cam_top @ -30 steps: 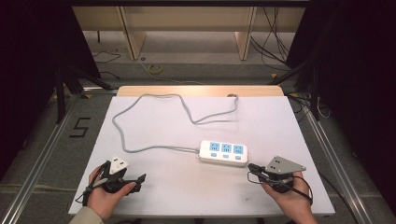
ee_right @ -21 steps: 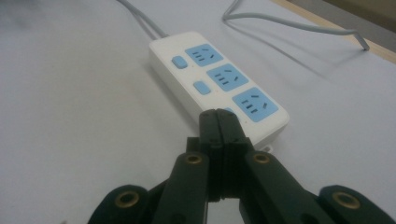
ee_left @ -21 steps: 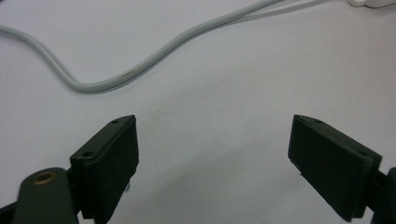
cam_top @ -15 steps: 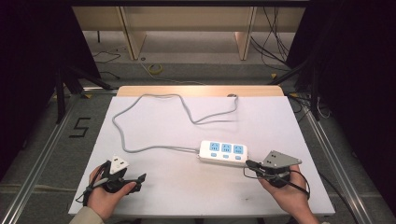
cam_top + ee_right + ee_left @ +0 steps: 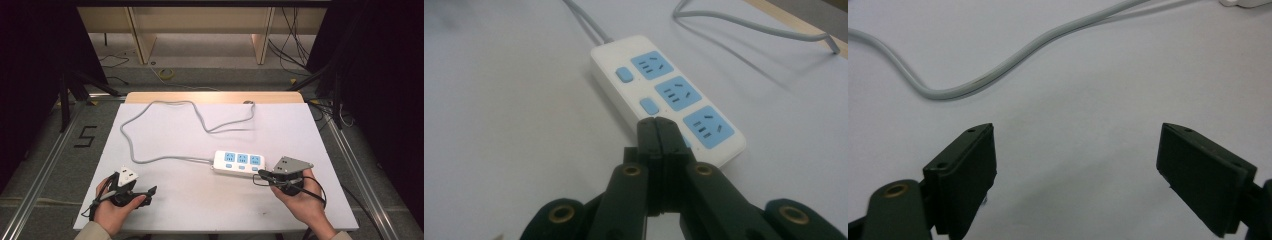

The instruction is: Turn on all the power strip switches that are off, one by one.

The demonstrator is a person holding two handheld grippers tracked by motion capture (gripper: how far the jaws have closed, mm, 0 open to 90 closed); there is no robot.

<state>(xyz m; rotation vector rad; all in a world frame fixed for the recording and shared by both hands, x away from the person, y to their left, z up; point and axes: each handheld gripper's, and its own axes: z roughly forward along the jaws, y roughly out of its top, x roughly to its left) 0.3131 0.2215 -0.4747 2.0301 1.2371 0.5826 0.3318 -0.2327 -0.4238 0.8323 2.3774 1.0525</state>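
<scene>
A white power strip (image 5: pixel 241 162) with three blue sockets and small blue buttons lies right of centre on the white table (image 5: pixel 200 210). Its grey cable (image 5: pixel 150 117) loops toward the back and ends near the far edge. My right gripper (image 5: pixel 262 175) is shut with nothing in it, and its tips sit right at the strip's near right end. In the right gripper view the shut tips (image 5: pixel 658 125) hover over the strip (image 5: pixel 664 95) beside its last button. My left gripper (image 5: pixel 149 194) rests at the front left, open and empty. Its jaws (image 5: pixel 1078 135) stand wide apart, with the cable (image 5: pixel 998 70) lying ahead.
A wooden strip (image 5: pixel 215 97) runs along the table's far edge. Metal rails flank the table on the floor, and a "5" mark (image 5: pixel 85 136) lies at the left. Loose cables lie on the floor behind.
My right gripper has moved a little left and up the view, toward the power strip's near end. The left gripper has stayed where it was.
</scene>
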